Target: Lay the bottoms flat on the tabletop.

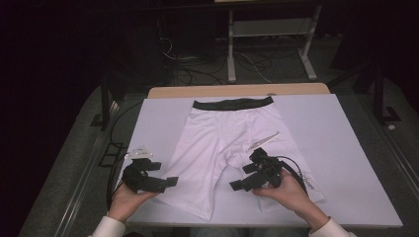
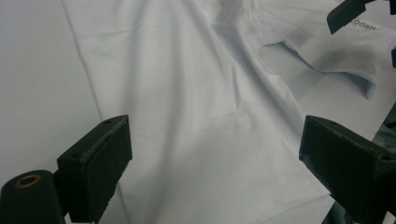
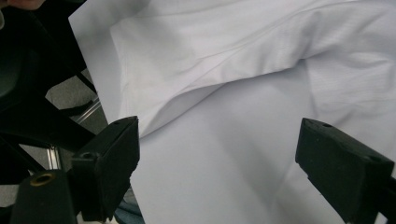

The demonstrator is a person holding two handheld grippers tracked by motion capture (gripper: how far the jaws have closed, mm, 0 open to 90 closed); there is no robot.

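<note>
While I hold both tools low over the near edge of the counter, my left tool has its jaws spread wide with nothing between them. In the left gripper view the white shorts lie flat just ahead of that tool, one leg running away from it. My right tool is spread as well and pinches nothing. In the right gripper view the hem of a leg sits just beyond the jaws of this tool, slightly lifted off the white sheet.

The two tools point toward each other across the near leg of the shorts, well apart. Farther out from both, the black waistband lies along the far side. A small white tag rests on the shorts just past my right tool.
</note>
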